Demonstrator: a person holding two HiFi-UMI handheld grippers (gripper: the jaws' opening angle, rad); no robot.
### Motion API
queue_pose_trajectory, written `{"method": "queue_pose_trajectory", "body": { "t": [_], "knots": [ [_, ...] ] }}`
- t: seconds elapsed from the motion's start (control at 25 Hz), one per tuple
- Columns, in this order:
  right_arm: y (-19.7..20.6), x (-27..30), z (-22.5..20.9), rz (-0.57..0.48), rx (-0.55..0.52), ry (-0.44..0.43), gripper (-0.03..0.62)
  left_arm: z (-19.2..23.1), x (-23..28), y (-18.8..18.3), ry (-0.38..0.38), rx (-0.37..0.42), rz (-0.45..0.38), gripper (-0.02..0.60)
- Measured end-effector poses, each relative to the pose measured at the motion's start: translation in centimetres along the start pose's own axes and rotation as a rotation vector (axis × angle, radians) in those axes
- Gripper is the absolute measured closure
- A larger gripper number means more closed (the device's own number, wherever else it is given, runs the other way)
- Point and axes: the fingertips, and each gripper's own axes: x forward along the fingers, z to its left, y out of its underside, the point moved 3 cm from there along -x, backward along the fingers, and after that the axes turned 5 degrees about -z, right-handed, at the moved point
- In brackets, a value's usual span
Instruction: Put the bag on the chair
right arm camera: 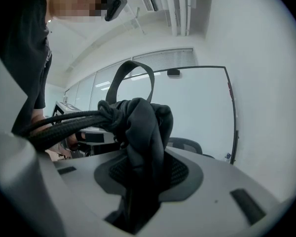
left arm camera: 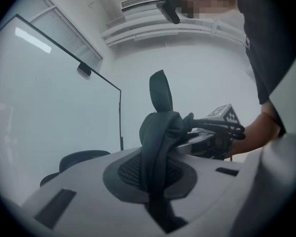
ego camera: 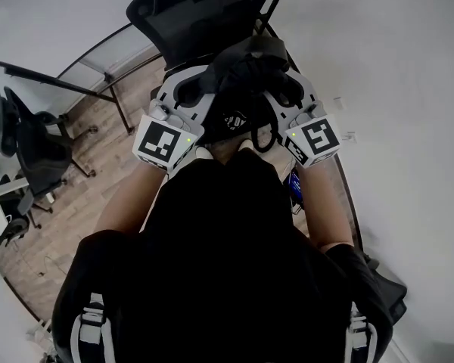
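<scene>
Left tongs point(left arm camera: 155, 179) clamped on a strap, right tongs point(right arm camera: 138, 177) clamped on bunched fabric of the black bag point(ego camera: 246, 74), which hangs between them near the office chair point(ego camera: 197, 10) at top centre. Person should centre it over the seat, lower until it's supported, then release.

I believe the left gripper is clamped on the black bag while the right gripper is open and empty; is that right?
Not quite: the right gripper is neither open nor empty. The right gripper view shows its jaws shut on the black bag as well. The left gripper is indeed clamped on the black bag.
</scene>
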Motion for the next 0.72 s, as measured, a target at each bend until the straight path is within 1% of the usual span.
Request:
{"method": "queue_pose_trajectory", "body": {
  "t": [0.2,0.32,0.48,0.72],
  "knots": [
    [1.5,2.9,-2.4,-0.001,0.021,-0.046,0.462,2.8,2.0,1.2,-0.071,-0.031,0.0,0.551],
    [2.4,4.7,-3.8,0.001,0.025,-0.095,0.462,4.0,3.0,2.1,-0.116,-0.049,0.011,0.551],
    [3.8,7.1,-5.8,0.017,0.029,-0.162,0.462,5.8,4.6,3.6,-0.178,-0.076,0.041,0.551],
    [6.0,10.6,-8.6,0.049,0.035,-0.245,0.462,8.5,7.0,6.3,-0.251,-0.1,0.095,0.551]
  ]
}}
